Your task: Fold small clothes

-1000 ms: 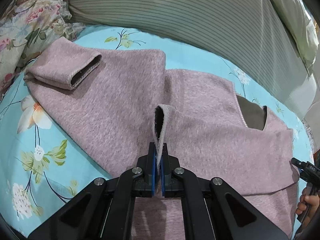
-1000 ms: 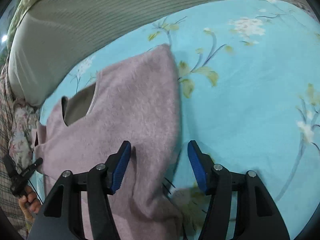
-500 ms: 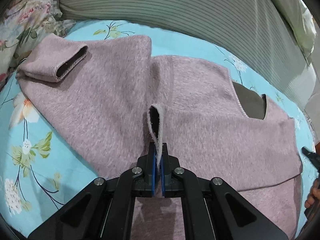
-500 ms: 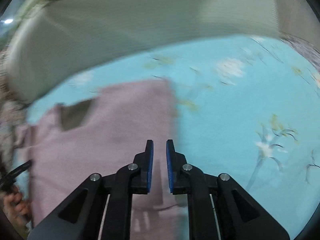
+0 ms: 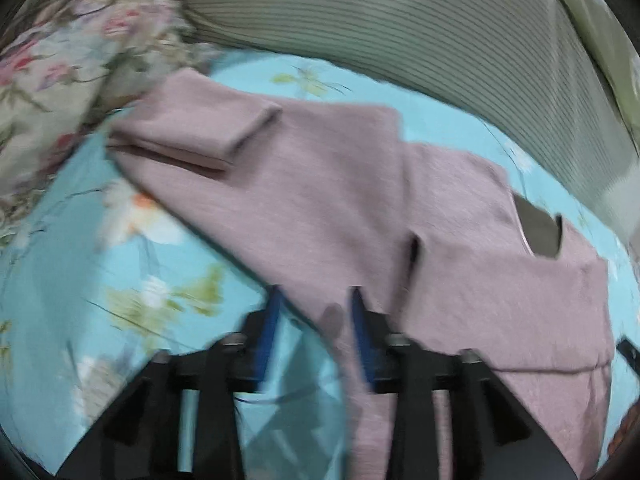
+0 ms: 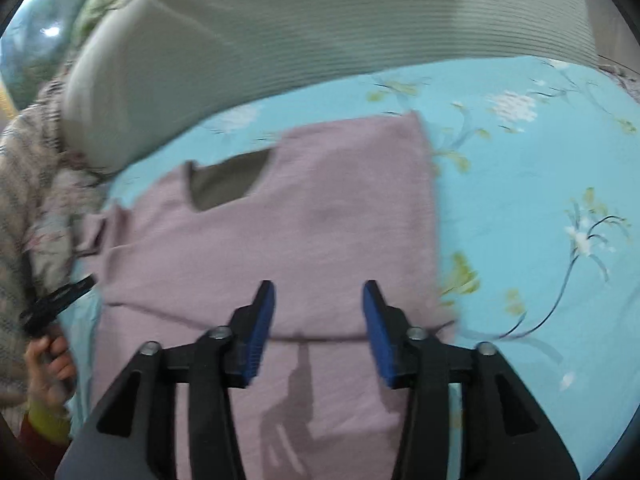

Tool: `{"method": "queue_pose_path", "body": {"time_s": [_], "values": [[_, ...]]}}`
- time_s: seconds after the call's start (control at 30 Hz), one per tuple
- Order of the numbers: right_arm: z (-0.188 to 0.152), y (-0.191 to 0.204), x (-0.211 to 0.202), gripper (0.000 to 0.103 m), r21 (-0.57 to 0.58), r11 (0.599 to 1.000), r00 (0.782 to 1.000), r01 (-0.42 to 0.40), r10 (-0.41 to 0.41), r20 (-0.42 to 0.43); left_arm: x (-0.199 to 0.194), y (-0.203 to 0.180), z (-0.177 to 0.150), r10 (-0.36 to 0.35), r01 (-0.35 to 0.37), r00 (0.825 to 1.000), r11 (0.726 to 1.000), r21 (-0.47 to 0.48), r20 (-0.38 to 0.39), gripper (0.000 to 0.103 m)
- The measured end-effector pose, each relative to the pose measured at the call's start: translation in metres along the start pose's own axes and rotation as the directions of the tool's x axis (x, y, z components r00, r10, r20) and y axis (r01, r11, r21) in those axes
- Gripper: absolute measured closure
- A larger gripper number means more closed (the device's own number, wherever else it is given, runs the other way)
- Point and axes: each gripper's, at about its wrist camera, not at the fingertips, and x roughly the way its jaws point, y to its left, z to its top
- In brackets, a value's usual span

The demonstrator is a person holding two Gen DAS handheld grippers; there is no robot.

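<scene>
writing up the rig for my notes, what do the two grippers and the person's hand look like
Both the left gripper and right gripper have black angular arms with silver bolts and blue ribbed pads. In the right wrist view, a hand shows a yellow cuff over a dark red sleeve.

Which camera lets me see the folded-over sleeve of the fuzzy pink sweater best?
The left wrist view. There the folded sleeve lies in full sight on the fuzzy pink sweater, near the flowered pillow. The right wrist view shows the sweater's body and grey neck opening, but only a blurred bit of pink at its far left edge.
</scene>
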Motion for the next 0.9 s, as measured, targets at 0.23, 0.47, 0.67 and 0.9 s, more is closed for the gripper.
{"method": "queue_pose_path", "body": {"time_s": [0.23,0.47,0.67,0.9], "values": [[-0.032,0.041,0.000,0.047,-0.013,0.992,0.990,-0.125,0.124,-0.067,0.012,0.026,0.048,0.159,-0.160,0.987,0.987,0.026,0.036,0.033],[-0.038,0.048,0.004,0.047,0.005,0.988,0.984,-0.152,0.152,-0.098,0.071,0.036,0.088,0.357,-0.356,0.934,0.927,0.119,0.019,0.032],[-0.039,0.048,0.007,0.047,0.023,0.988,0.982,-0.151,0.153,-0.106,0.075,0.053,0.102,0.251,-0.252,0.968,0.966,0.063,0.016,0.098],[-0.044,0.050,-0.002,0.047,0.033,0.986,0.982,-0.166,0.168,-0.086,0.011,0.031,0.079,0.086,-0.089,0.992,0.995,0.032,0.091,0.099]]}}
